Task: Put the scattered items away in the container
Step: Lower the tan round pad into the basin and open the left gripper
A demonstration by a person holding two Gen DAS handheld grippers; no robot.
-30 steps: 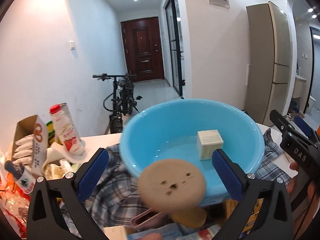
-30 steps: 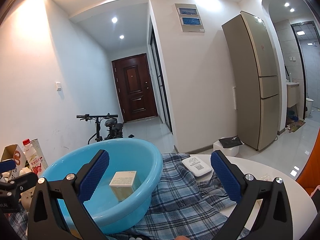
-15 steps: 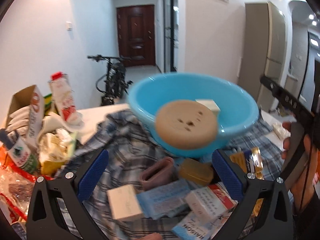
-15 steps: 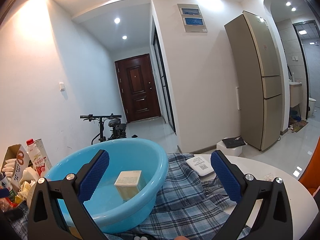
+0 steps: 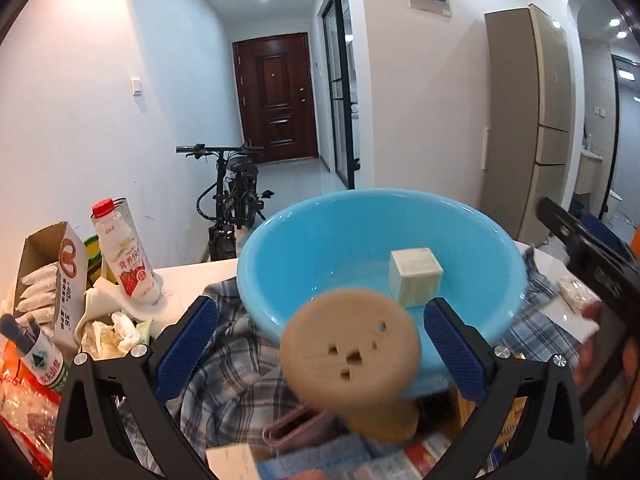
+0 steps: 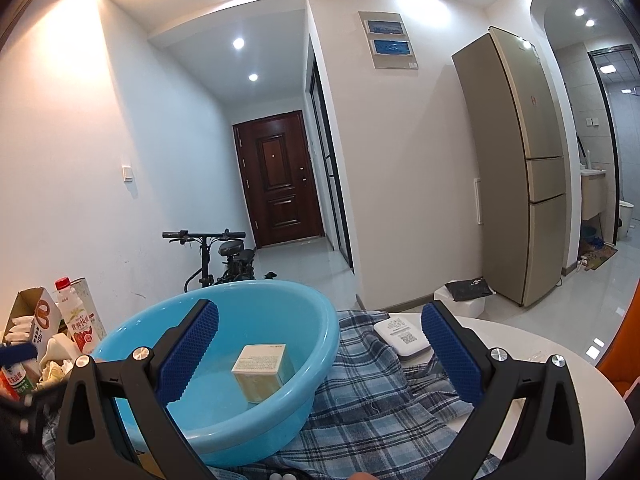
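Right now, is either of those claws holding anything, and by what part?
Nothing is held. The left gripper is open; the tan round disc shows between its pads, touching neither. The right gripper is open and empty too.

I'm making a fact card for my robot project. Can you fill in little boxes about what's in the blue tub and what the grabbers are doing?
container: blue basin
inside it: one cream box
round item: tan spool, blurred, between the wide-apart left gripper fingers; hold unclear
right gripper: open, empty
under basin: plaid cloth
not yet tidied: white device on cloth
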